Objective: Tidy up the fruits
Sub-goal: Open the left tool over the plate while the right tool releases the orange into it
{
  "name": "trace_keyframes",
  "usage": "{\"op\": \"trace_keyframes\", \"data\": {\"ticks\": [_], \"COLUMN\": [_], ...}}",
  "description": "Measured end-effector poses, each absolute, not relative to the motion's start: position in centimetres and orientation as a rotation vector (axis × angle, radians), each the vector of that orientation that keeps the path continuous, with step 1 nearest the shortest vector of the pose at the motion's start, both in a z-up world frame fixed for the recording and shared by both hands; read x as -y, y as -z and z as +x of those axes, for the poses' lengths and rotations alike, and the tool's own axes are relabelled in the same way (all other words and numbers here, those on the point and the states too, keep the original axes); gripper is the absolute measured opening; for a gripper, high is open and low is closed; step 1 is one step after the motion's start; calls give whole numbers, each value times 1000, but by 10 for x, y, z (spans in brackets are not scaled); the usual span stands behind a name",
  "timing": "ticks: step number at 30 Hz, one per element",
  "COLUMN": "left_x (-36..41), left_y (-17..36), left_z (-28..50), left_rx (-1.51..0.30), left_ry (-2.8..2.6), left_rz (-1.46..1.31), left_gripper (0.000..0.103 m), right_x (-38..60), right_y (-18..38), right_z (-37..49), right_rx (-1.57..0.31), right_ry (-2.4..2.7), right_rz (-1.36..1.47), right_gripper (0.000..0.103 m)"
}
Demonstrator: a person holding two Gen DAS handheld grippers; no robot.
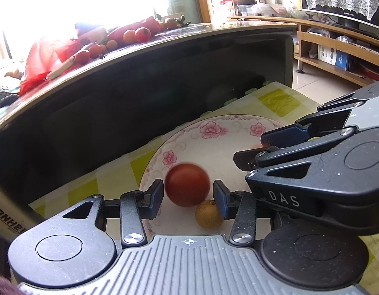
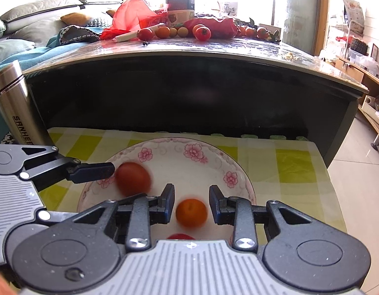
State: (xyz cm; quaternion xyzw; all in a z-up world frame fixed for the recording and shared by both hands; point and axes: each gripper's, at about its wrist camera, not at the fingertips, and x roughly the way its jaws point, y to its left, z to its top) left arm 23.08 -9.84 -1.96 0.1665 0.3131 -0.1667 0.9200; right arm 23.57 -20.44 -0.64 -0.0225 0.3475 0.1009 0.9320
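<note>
A white plate with pink flowers (image 1: 209, 132) (image 2: 189, 152) lies on a yellow-checked cloth (image 2: 288, 167). My left gripper (image 1: 188, 200) is open over it, and a blurred red tomato (image 1: 187, 184) (image 2: 133, 178) sits loose between its fingers. A small yellow-brown fruit (image 1: 208, 213) rests by the right finger. My right gripper (image 2: 192, 204) (image 1: 251, 148) is open too, with a blurred orange fruit (image 2: 191, 212) in the gap and space on both sides. Another red fruit (image 2: 181, 236) peeks from behind the gripper body.
A dark coffee table (image 2: 214, 49) rises just behind the plate, with several small tomatoes and oranges (image 2: 201, 32) and a red bag (image 2: 130, 12) on top. A steel flask (image 2: 16, 103) stands at the left. Tiled floor (image 2: 356, 172) lies to the right.
</note>
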Motion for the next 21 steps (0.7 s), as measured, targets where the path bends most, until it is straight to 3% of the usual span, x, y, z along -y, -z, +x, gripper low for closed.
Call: {"op": "trace_keyframes", "data": {"ticks": [4, 21], "left_x": [96, 69], "left_y": [18, -1], "left_z": [230, 208], "left_rx": [-646, -640], "left_ry": [337, 301], "left_rz": [343, 305], "left_gripper": [53, 57], "right_x": [206, 218], "right_y": [5, -24], "right_z": [235, 225], "right_rx": [-703, -659], "right_ry": [-204, -167], "right_rz": [-38, 21], "right_gripper": [45, 48]}}
